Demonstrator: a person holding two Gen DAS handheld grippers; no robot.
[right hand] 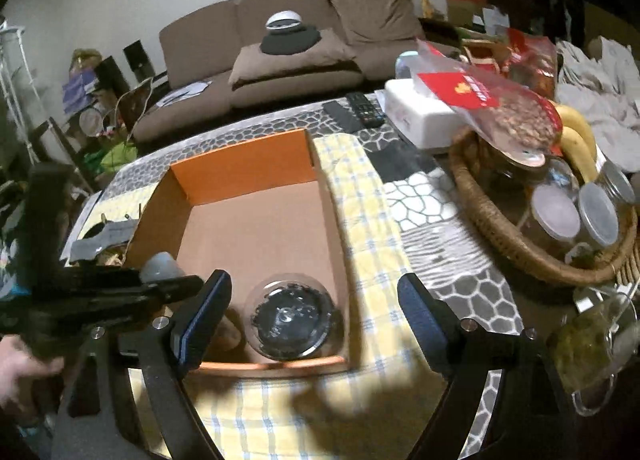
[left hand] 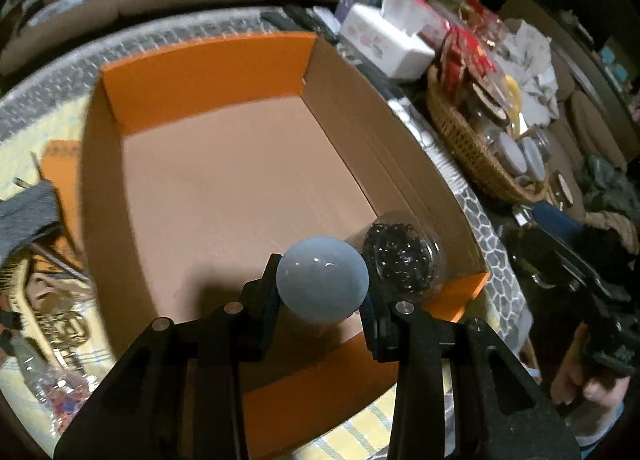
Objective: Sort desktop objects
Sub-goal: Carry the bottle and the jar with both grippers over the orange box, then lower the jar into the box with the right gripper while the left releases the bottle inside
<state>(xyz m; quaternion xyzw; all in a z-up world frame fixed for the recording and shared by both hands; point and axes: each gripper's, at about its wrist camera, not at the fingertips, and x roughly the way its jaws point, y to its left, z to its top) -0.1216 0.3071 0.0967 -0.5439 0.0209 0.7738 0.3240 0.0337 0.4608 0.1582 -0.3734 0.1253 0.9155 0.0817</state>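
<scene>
Fingers of our left gripper [left hand: 322,298] are clamped on a pale blue-grey ball [left hand: 322,284]; we see the round top bulging above the two black pads, one pressing each side. Just beyond the ball and off the right fingertip, a clear jar of dark, tangled bits [left hand: 400,256] lies inside the cardboard box [left hand: 224,196], close to the box's right wall and its near orange flap. Ahead of the fingers the box floor stretches bare to the orange far wall. To the left of the left finger, outside the box, we make out a grey cloth [left hand: 28,216], some gold-coloured metal pieces and a clear bottle with coloured bits, all blurred.

Our right gripper [right hand: 310,308] stands wide open with nothing between its blue-padded fingers [right hand: 200,320]. Between and just ahead of those fingertips we look down on the same clear jar [right hand: 292,320], resting in the near corner of the box [right hand: 256,220], apart from both pads. Left of the left finger, the other gripper [right hand: 120,288] reaches in over the box's edge with the ball [right hand: 160,262] in its grip, and a hand [right hand: 20,368] shows at the frame's edge. Under the right finger lies a yellow checked cloth [right hand: 360,220] on the stone-patterned table cover [right hand: 460,288]. Farther off to the right of that finger sit a wicker basket [right hand: 500,228] holding lidded jars, bananas and a snack bag, with a white tissue box [right hand: 416,116] and a remote control [right hand: 364,108] beyond it.
</scene>
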